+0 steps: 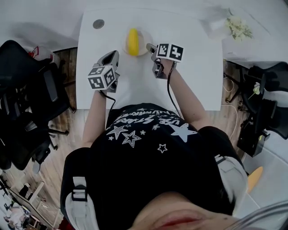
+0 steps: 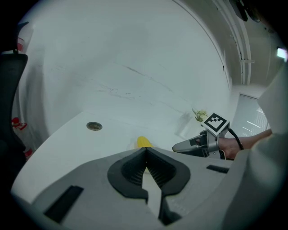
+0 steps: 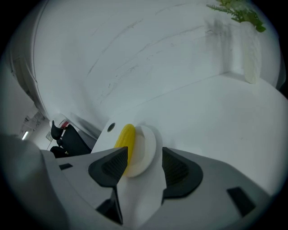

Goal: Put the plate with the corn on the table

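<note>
We are holding the left gripper low over the near part of the white tabletop. Its fingers are pressed together with nothing between them. To its right we are keeping the right gripper turned on its side and aimed at the plate. Its fingers are standing wide apart, and the plate's near rim is showing in the gap between them, but neither pad is pressing on it.

The plate is sitting flat near the far middle of the tabletop, so we are judging the placing as done. It is a small, round, white plate and it looks stiff and smooth to us. We are guessing it is light, and slippery at a thin rim. If it needs lifting, we are thinking the bare rim on the right gripper's side is the place to pinch, clear of the cob. It should be kept level, since a round cob is likely to roll.

The plate is carrying one yellow corn cob, lying lengthwise and reaching past the rim. Nothing else is in it.

Beyond it, a round cable grommet is sitting near the far left corner. At the far right a pale vase is holding green sprigs. Black office chairs are standing on the floor beside the tabletop.
</note>
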